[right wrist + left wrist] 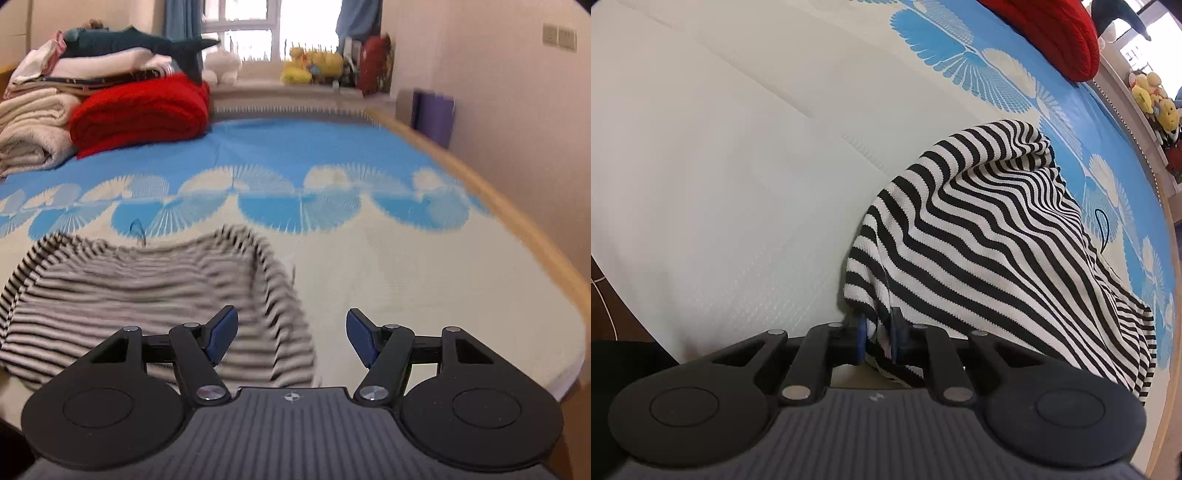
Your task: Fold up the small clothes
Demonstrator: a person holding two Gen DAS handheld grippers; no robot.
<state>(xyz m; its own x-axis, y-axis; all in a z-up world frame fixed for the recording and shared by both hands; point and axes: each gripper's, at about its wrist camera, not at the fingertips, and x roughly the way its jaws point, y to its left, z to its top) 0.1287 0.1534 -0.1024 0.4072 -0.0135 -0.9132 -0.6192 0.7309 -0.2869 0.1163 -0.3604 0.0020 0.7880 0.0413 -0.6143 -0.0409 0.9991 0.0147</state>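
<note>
A black-and-white striped garment [990, 236] lies rumpled on the bed. My left gripper [879, 338] is shut on an edge of it, the cloth pinched between the blue pads and lifted into a hump. In the right wrist view the striped garment [140, 291] lies ahead and to the left, blurred. My right gripper [291, 332] is open and empty, just above the garment's right edge, its left fingertip [221, 332] over the cloth.
The bed has a cream and blue fan-patterned cover [369, 266]. A red folded blanket [140, 110] and a stack of folded bedding [40, 122] sit at the far left. Plush toys [310, 66] line the windowsill. The wooden bed edge [517, 221] runs along the right.
</note>
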